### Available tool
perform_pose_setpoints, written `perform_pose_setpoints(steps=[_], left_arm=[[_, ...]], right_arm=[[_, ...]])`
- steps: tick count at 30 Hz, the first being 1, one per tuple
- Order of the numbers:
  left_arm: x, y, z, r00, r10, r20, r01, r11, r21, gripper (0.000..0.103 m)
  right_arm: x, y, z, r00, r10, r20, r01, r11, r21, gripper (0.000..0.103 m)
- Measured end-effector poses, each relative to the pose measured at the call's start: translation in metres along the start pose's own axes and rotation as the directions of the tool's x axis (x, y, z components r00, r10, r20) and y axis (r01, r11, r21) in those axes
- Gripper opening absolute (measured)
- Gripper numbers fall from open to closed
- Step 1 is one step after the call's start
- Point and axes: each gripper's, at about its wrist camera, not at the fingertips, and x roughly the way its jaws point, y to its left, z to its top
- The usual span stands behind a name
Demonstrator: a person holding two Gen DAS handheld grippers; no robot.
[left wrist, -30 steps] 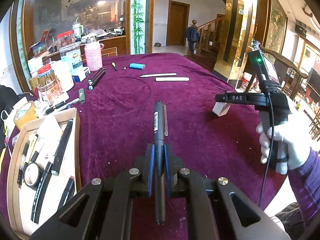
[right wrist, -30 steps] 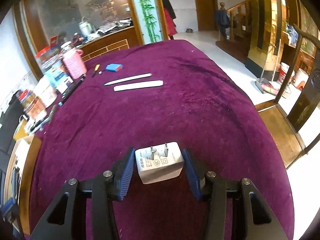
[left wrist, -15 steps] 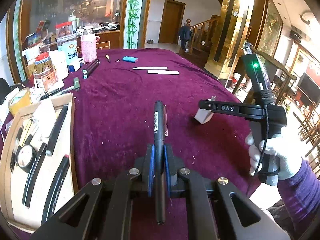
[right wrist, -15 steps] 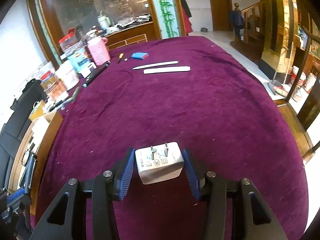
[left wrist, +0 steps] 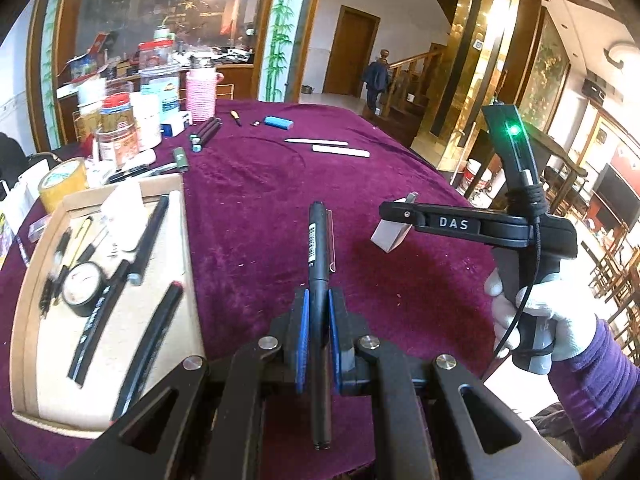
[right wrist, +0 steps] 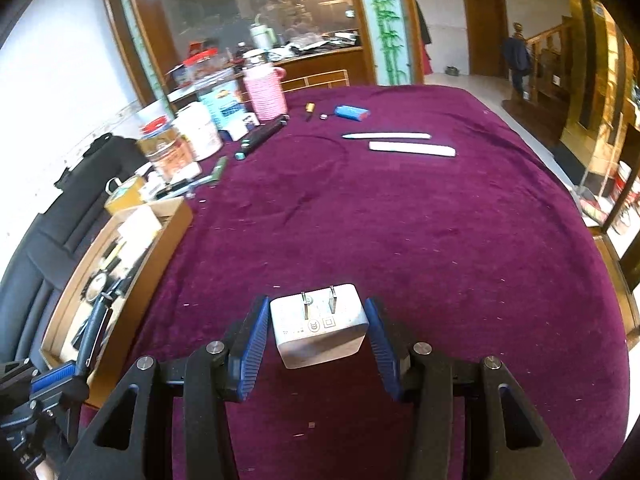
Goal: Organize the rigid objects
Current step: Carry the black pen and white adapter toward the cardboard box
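My left gripper (left wrist: 318, 300) is shut on a black pen (left wrist: 318, 248) that points forward above the purple tablecloth. The pen hangs just right of a cardboard tray (left wrist: 191, 280) that holds several dark pens, markers and a round black tin. My right gripper (right wrist: 318, 320) is shut on a white plug charger (right wrist: 320, 332) with its two prongs up, held above the cloth. In the left wrist view the right gripper (left wrist: 400, 214) is seen side-on with the charger (left wrist: 387, 237), in a white-gloved hand. The tray (right wrist: 170, 236) lies far left in the right wrist view.
Jars, a pink flask (left wrist: 200, 92) and a tape roll (left wrist: 62, 184) crowd the table's left edge. Dark markers (left wrist: 206, 134), a blue case (left wrist: 278, 122) and two white strips (left wrist: 340, 150) lie at the far end. A person (left wrist: 374, 80) stands by the distant stairs.
Both grippers have travelled left toward the tray, which now fills more of each view. The right gripper with the charger has drawn nearer the pen. Neither grip has changed.
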Motion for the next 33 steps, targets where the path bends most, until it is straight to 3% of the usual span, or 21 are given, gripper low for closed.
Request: perform_pose_setpoints(steps=[12,23,33], left_arm=[[-0.042,0.072,-0.019,0.995,0.095,0.029,-0.090,0.986,-0.143,0.009],[-0.078,0.145,-0.045,0.974,0.225,0.035,-0.204,0.932,-0.299,0.009],[-0.061,0.176,-0.043,0.949,0.315,-0.018,-0.305,0.903,-0.303,0.009]], right_arm=[[-0.003,0.063,0.008,0.994,0.106,-0.012,-0.107,0.989,-0.099,0.053],[0.000,0.138,0.002,0.980,0.193,-0.047,-0.199,0.953,-0.229,0.053],[0.014,0.191,-0.014,0.953,0.276,-0.129,-0.302,0.907,-0.294,0.053]])
